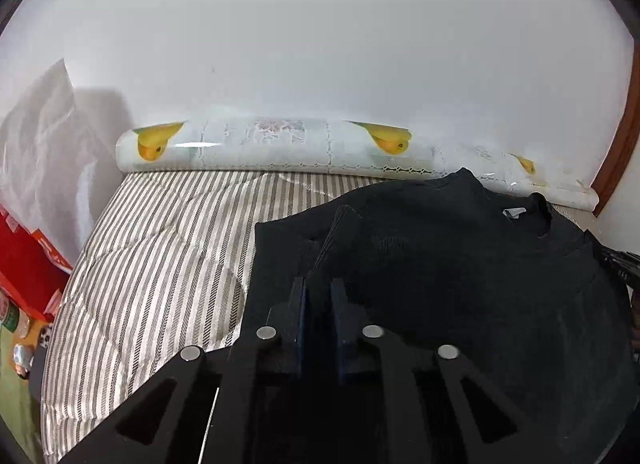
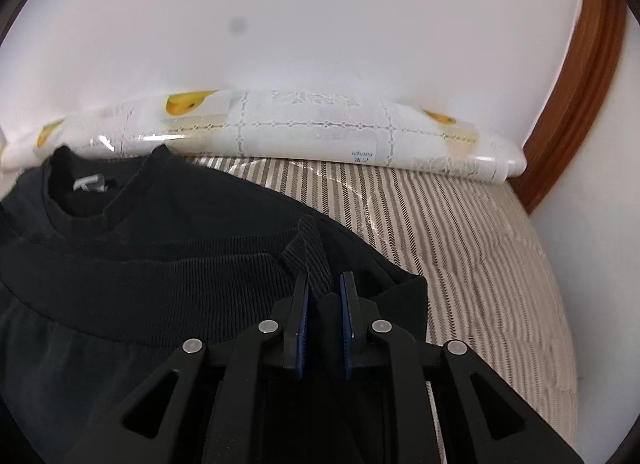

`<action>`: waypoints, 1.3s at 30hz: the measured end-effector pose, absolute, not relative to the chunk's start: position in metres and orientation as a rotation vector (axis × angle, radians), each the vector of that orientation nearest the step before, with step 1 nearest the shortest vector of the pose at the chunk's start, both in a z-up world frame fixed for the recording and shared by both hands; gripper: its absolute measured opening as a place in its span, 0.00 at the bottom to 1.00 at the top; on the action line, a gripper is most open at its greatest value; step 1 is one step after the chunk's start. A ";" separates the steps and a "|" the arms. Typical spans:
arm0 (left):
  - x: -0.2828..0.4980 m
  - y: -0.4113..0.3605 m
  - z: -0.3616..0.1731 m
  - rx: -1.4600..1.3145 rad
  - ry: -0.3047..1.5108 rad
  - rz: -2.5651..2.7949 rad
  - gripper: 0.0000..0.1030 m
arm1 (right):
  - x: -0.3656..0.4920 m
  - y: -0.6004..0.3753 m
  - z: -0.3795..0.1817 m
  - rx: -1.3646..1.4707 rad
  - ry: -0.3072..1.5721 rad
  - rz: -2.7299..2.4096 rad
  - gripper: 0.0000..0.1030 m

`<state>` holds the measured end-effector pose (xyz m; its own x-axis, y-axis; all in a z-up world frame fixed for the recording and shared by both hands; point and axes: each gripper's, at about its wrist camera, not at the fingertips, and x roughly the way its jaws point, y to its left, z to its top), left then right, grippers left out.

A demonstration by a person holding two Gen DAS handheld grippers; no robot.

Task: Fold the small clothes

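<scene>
Bed [image 1: 160,248]: striped quilt, spread beneath both tools, running ahead to the wall.
Roll [image 1: 280,147]: long, mango-printed, wrapped in clear film, lying along the wall well ahead of both tools.
Sweater [image 1: 440,264]: black knit, lying on the bed directly under and ahead of both tools; collar with white label [image 2: 90,183] ahead, toward the roll.
Left tool [image 1: 319,288]: narrow gap, dark fabric between the pads; too dark to tell whether pinched.
Right tool [image 2: 325,284]: narrow, closed on a ribbed fold of the sweater rising between the blue pads [image 2: 305,304].
Red box [image 1: 24,260]: far to the left tool's left, beside the bed.
</scene>
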<state>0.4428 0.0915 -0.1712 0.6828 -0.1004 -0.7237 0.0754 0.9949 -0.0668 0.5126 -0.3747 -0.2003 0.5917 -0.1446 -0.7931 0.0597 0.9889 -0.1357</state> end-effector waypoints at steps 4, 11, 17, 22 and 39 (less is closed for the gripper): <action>0.433 0.097 -0.163 -0.049 0.827 -0.084 0.26 | 0.494 -0.376 -0.184 -0.092 0.911 -0.137 0.34; 0.390 0.107 -0.143 -0.063 0.824 -0.064 0.34 | 0.434 -0.387 -0.155 -0.024 0.881 -0.151 0.42; 0.330 0.113 -0.126 -0.071 0.800 -0.081 0.53 | 0.365 -0.390 -0.146 -0.003 0.885 -0.148 0.45; 0.279 0.125 -0.125 -0.098 0.803 -0.085 0.54 | 0.318 -0.390 -0.144 0.028 0.886 -0.139 0.50; 0.225 0.183 -0.207 -0.530 0.915 -0.187 0.54 | 0.237 -0.389 -0.179 0.178 0.928 -0.121 0.67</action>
<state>0.2248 0.1832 -0.2068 0.6043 -0.3728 -0.7042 -0.0674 0.8567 -0.5114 0.2370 -0.3890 -0.1789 0.5942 -0.0271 -0.8039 0.1805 0.9784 0.1004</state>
